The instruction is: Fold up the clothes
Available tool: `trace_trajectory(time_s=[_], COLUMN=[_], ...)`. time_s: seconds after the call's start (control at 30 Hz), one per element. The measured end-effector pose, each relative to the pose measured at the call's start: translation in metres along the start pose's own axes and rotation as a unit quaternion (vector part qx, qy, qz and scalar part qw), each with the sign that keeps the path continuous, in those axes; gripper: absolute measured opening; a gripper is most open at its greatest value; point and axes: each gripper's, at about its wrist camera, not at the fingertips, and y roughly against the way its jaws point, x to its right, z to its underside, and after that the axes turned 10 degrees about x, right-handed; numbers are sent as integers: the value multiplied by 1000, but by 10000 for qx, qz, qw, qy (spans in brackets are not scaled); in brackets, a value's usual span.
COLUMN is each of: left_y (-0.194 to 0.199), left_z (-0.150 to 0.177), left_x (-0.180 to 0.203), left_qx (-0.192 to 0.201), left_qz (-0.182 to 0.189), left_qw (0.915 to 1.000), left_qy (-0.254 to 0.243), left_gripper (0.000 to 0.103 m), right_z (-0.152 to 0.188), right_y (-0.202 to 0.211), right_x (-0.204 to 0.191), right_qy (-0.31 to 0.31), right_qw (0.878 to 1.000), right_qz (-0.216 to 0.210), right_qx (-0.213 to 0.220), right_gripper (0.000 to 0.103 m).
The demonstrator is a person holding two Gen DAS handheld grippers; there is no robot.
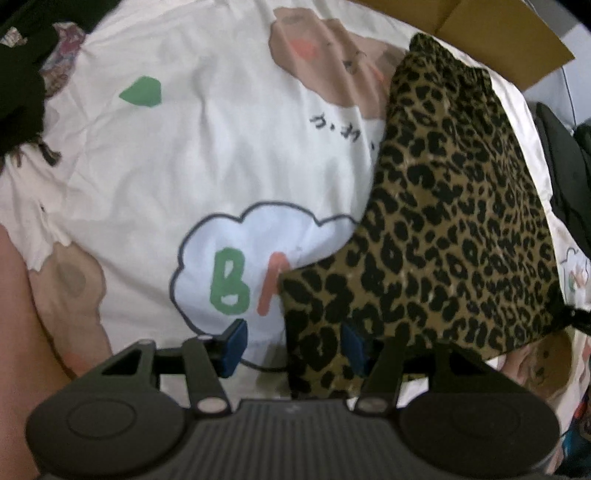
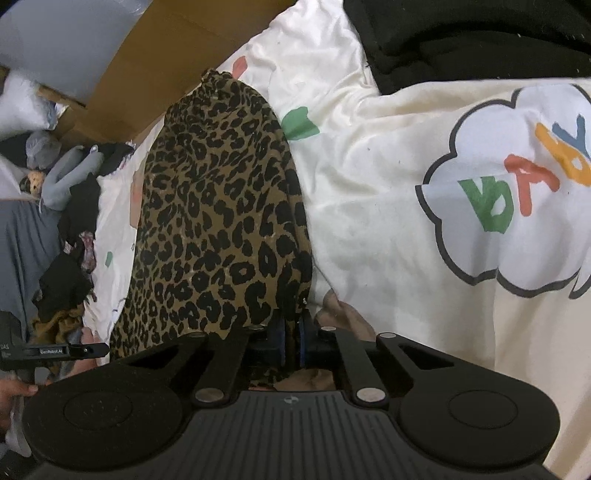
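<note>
We start with our left tongs (image 1: 291,345), which stand about half wide: the blue pad (image 1: 233,347) on the left sits over the white cotton bed sheet printed with a cloud and coloured letters (image 1: 177,177), while the other pad is partly behind the near corner of the long leopard-print fabric garment (image 1: 454,206). That corner lies between the jaws, but we see no pressing on it. Beyond the tongs, the garment runs away and to the right toward a brown cardboard box (image 1: 491,37).

Our right tongs (image 2: 291,343) are clamped tight on the garment's near edge (image 2: 221,206), which stretches straight ahead of them along the sheet (image 2: 388,192). A heap of black clothes (image 2: 472,33) lies far ahead and to the right.

We judge 2 risks. If the left jaws close too shallow, the corner may slip out and the fold will skew. They could also pinch the sheet beneath, dragging bedding up with the garment.
</note>
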Motion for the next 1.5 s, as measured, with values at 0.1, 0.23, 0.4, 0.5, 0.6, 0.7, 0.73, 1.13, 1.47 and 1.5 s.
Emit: trace_trajectory(time_s=[0.1,0.23,0.4,0.5,0.6,0.7,0.73,1.13,1.47,1.5], left_y=[-8,-18,-20,-21,-22,-23,-23,-23,4,7], left_z=[6,15,23,29,34,37,37,37,24,21], left_x=[0,-6,-13,-16,-22,-28,-30,-45,-43,-39], left_qx=[-80,-156,-127,-72,-11,40,56,11,-18,-24], left_qz=[50,210,400,529,661,788,827,969,762,747], left_qw=[10000,9995,9983,9976,9961,9942,9937,9896,9919,9928], left_qy=[-24,189,401,437,591,731,754,1067,1014,939], left_gripper=[56,50,50,46,38,38,38,9,7,7], right_z=[1,2,1,2,2,0,-1,-1,-8,-9], right_y=[-1,-4,-9,-13,-15,-17,-18,-18,4,8], right_x=[2,4,5,7,9,9,10,14,-4,-6], right_qy=[-23,-26,44,34,12,65,72,-54,-12,-19], right_qw=[10000,9999,9998,9997,9997,9996,9996,9995,9999,9999], right_qz=[49,102,154,192,180,173,156,-31,-28,-40], right_qx=[13,-20,-120,-151,-163,-226,-237,-325,-157,-124], right_gripper=[5,5,5,5,5,8,11,17,4,4])
